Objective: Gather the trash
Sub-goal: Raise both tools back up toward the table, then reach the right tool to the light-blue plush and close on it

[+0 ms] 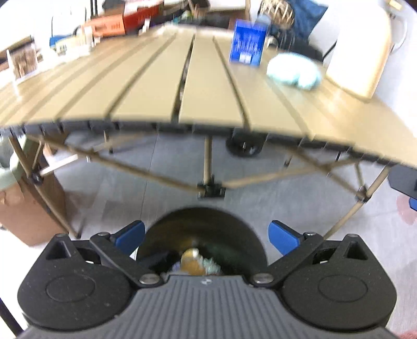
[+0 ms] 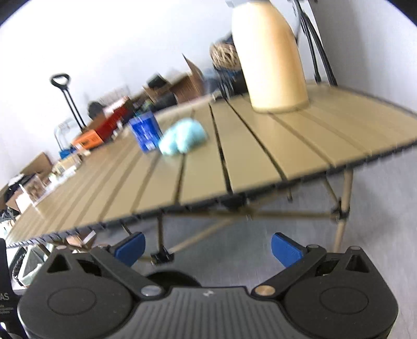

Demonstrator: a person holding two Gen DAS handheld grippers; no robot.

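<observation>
A slatted table (image 1: 146,99) spans both views, its near edge facing the cameras. On it, toward the far right in the left wrist view, a carton (image 1: 247,43) stands upright, with a crumpled cloth (image 1: 293,70) just to its right and slightly nearer. Right of the cloth stands a large jug (image 2: 271,57) (well apart from the carton). Boxes (image 1: 109,24) sit beyond the table's far left edge. Below the near edge, on the floor, a round bin (image 1: 202,240) lies between the left gripper's (image 1: 206,234) spread fingers, with scraps (image 1: 198,264) inside.
</observation>
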